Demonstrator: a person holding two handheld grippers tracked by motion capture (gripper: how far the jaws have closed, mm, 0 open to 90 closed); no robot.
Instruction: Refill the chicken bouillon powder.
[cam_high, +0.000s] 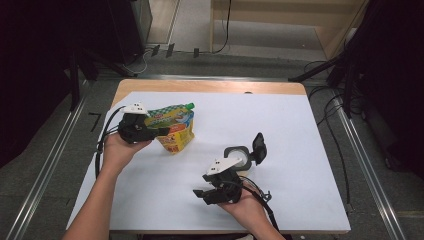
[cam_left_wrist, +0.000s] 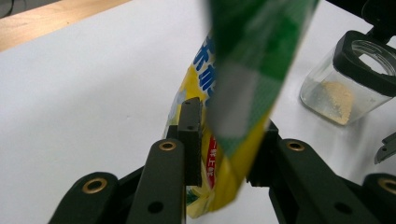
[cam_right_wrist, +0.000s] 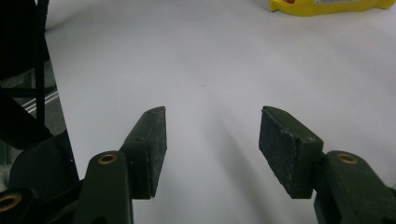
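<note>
One pouch (cam_high: 173, 128) sits clamped in the left gripper (cam_high: 157, 132); one jar (cam_high: 237, 156); right gripper (cam_high: 200, 194) jaws apart, empty.

A white sheet (cam_high: 300, 130) covers the wooden surface (cam_high: 210, 86). Grey floor (cam_high: 50, 165) surrounds it, cables (cam_high: 330, 100) trail right, and light wooden furniture (cam_high: 280, 20), perhaps shelving, stands behind.

In the left gripper view, the upper part of the yellow-and-green printed foil pouch (cam_left_wrist: 233, 93) is blurred and cut off by the top edge, its lettering unreadable. The clear plastic jar with a black flip lid (cam_left_wrist: 348, 79), holding tan powder, runs off the right edge. In the high view, the jar's contents are too small to tell.
</note>
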